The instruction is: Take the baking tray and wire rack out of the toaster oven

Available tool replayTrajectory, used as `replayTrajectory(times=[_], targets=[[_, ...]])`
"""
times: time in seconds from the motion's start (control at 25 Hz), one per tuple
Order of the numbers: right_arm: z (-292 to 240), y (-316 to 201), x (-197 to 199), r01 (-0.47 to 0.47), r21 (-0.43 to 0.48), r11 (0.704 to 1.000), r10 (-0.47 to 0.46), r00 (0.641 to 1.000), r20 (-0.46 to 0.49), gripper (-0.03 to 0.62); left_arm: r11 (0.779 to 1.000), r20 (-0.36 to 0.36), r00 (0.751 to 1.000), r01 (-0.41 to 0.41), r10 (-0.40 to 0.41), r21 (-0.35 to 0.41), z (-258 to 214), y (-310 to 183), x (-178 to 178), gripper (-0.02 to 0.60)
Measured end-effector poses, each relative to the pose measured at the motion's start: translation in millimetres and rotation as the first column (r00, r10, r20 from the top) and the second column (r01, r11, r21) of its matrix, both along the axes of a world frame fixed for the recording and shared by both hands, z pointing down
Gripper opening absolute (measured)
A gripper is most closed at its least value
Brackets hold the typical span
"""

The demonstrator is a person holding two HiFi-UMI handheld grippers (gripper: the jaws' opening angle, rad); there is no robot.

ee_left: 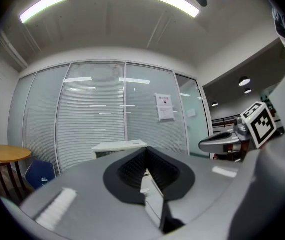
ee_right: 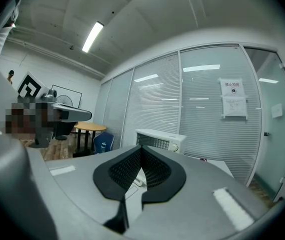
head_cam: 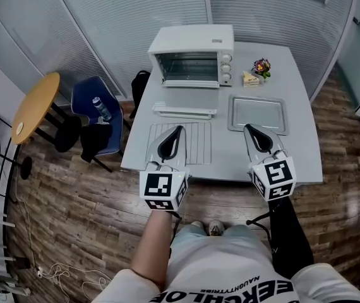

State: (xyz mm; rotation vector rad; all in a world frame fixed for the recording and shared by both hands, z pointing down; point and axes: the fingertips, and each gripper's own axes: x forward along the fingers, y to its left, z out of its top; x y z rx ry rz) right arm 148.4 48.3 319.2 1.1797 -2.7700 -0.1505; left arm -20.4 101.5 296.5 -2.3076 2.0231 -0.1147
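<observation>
a: where are the baking tray and the wire rack found?

b: both are seen outside the toaster oven (head_cam: 192, 54), flat on the white counter (head_cam: 300, 150). the wire rack (head_cam: 199, 142) is laid at 6 o'clock from the oven's lowered door (head_cam: 187, 98). the baking tray (head_cam: 257, 113) is set at 3 o'clock from that door, apart from the rack.

a: and how are the tongs held?

b: the left tongs (head_cam: 179, 130) are pressed fully together with nothing between them, and are seen over the rack; contact with it cannot be made out. the right tongs (head_cam: 248, 127) are likewise closed tight and empty, their tip shown at the tray's 6 o'clock edge.

a: is anything else set on the counter?

b: what looks like a small bunch of flowers (head_cam: 261, 65) and a wedge of food (head_cam: 250, 78) are placed at 3 o'clock from the oven.
</observation>
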Motion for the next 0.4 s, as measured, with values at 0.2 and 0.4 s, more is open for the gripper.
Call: replayTrajectory(times=[0.2,0.4], targets=[[0.4,-1.8,2.1,-0.005,-0.001,1.000,0.005,1.000,-0.002,0.002,1.000,0.000,1.000,-0.013,0.013,-0.004,0.8,-3.1,4.8,0.057],[0.1,-2.2,6.2,-0.007,0.001,1.000,0.007,1.000,-0.004,0.002,1.000,0.003,1.000,-0.017,0.017,-0.002,0.6,-4.0,9.2,0.057]])
